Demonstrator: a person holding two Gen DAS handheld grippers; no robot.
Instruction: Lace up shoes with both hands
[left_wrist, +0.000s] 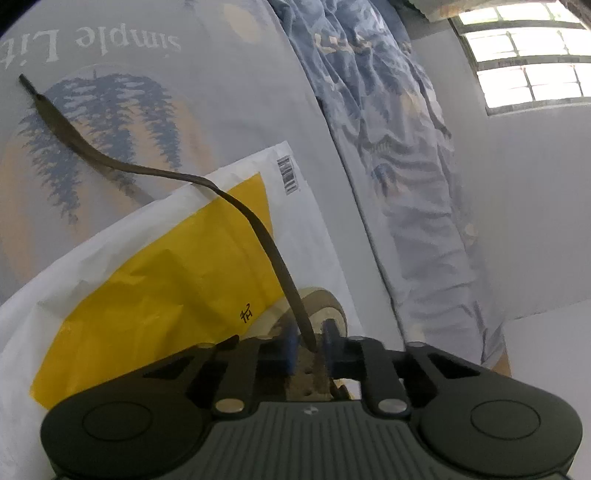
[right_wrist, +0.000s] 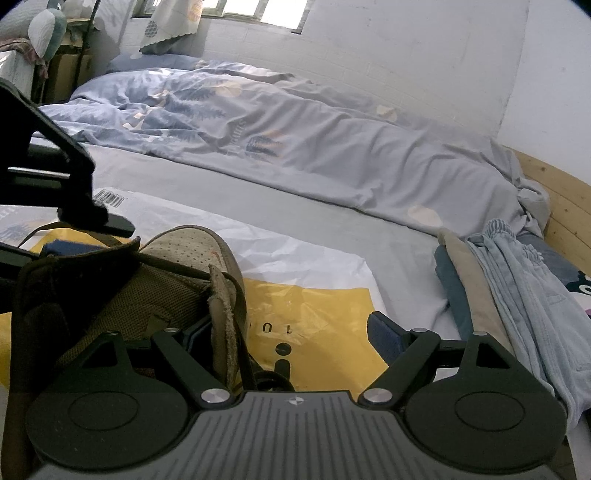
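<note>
A worn olive-brown shoe (right_wrist: 177, 266) lies on a yellow and white plastic bag (right_wrist: 325, 310) on the bed. In the left wrist view my left gripper (left_wrist: 310, 341) is shut on the dark brown lace (left_wrist: 258, 229), just above the shoe's toe (left_wrist: 325, 301). From there the lace runs up and left, and its tip (left_wrist: 25, 79) rests on the sheet. My right gripper (right_wrist: 291, 332) stands open beside the shoe. The shoe's frayed edge (right_wrist: 221, 314) lies by its left pad, and its right pad (right_wrist: 384, 334) hangs free over the bag. The left gripper's black body (right_wrist: 55, 158) shows at the left.
A rumpled blue-grey duvet (right_wrist: 295, 147) covers the far half of the bed. Folded clothes (right_wrist: 498, 295) are stacked at the right by the wooden bed frame (right_wrist: 565, 210). A white wall and a window (left_wrist: 524, 62) lie beyond.
</note>
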